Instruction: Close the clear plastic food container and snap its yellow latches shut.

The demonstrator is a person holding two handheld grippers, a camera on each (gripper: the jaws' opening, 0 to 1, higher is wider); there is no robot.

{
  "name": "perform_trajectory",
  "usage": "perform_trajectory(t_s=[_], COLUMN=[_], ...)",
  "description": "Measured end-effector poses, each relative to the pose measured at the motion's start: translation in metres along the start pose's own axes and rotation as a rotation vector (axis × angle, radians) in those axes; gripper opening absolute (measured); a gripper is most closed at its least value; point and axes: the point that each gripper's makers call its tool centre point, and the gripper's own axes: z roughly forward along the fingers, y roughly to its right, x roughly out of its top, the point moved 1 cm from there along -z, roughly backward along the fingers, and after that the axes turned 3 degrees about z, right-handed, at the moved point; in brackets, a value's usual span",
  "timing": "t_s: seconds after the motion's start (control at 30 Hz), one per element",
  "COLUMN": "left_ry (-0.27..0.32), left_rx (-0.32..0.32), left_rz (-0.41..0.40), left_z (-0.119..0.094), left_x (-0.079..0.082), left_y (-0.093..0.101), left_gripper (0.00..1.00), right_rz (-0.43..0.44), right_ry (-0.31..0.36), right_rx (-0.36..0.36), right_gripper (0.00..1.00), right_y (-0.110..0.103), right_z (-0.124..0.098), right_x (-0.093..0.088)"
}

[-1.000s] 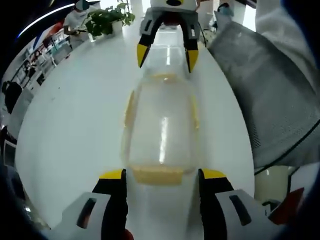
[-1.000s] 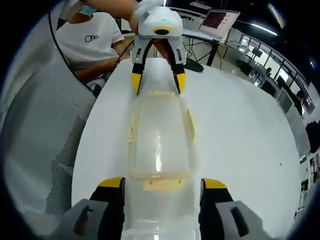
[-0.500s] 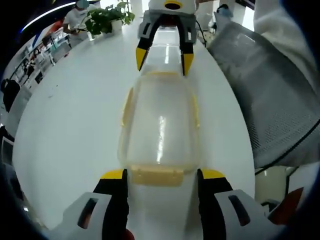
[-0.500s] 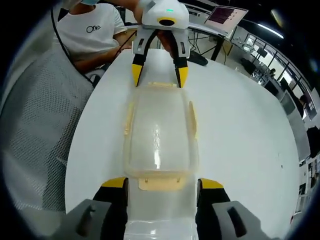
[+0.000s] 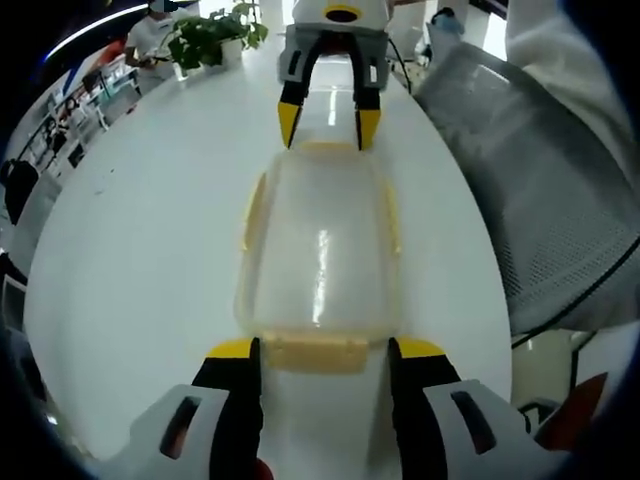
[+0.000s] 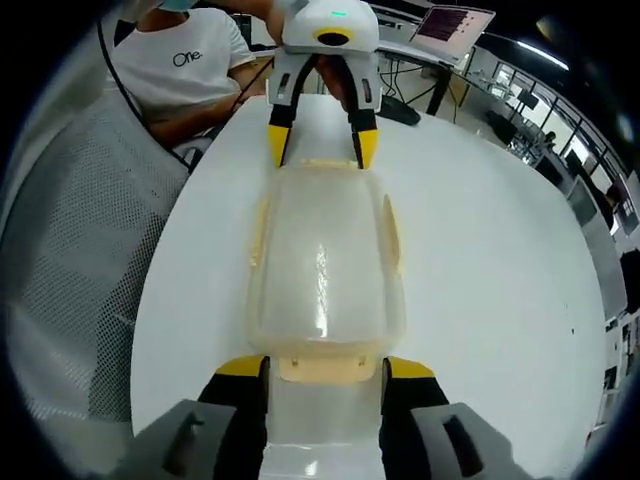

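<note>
The clear plastic food container lies lengthwise on the white table, lid on top, between my two grippers. Pale yellow latches run along its long sides. My left gripper stands open, its yellow-tipped jaws on either side of the near end latch. At the far end is my right gripper, open around the other end latch. In the right gripper view its own jaws flank that end latch; the left gripper faces it across the container.
A grey mesh chair stands close to the table's edge, also seen as a mesh chair in the right gripper view. A person in a white T-shirt sits behind the table beside a laptop. A potted plant sits at the other end.
Both grippers have moved in toward the container's two ends. Each pair of jaws has narrowed a little around its end latch. The container has stayed in place.
</note>
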Motion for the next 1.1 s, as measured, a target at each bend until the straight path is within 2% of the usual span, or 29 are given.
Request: perform_trajectory(t_s=[0.57,0.87,0.9,0.93,0.97,1.03,1.1], left_ry=[-0.026,-0.043,-0.048,-0.061,-0.055,-0.068,-0.081], left_rx=[-0.01,-0.008,-0.009,-0.023,-0.044,-0.019,-0.019], left_rz=[0.011,0.021,0.028,0.063,0.046,0.067,0.054], left_z=[-0.0004,-0.0001,-0.0002,-0.0012,-0.0015,-0.0003,0.0007], left_x=[-0.0008,-0.0007,-0.0007,-0.0017,-0.0029,-0.0024,-0.0015], left_y=[-0.0013,-0.0025,-0.0021,-0.0021,-0.0009,-0.0056,-0.0033], left_gripper=[0.44,0.43,0.43,0.38,0.37,0.37,0.38], right_rz=[0.015,0.027,0.021,0.023,0.024,0.031,0.03], right_ry=[-0.025,-0.058,-0.056,-0.052,-0.042,-0.042,-0.051], right_rx=[0.044,0.051,0.049,0.05,0.053,0.051,0.05], right_gripper=[0.39,0.38,0.38,0.38,0.38,0.38,0.38], right_y=[-0.0002,-0.0006,-0.0008,-0.001,-0.0029,-0.0022,-0.0022], right_z=[0.0055,0.0056,0.0053,0.0051,0.005,0.0054,0.0055], right_x=[-0.0017,-0.0024,-0.0027,-0.0031,-0.0029,-0.0017,-0.0008])
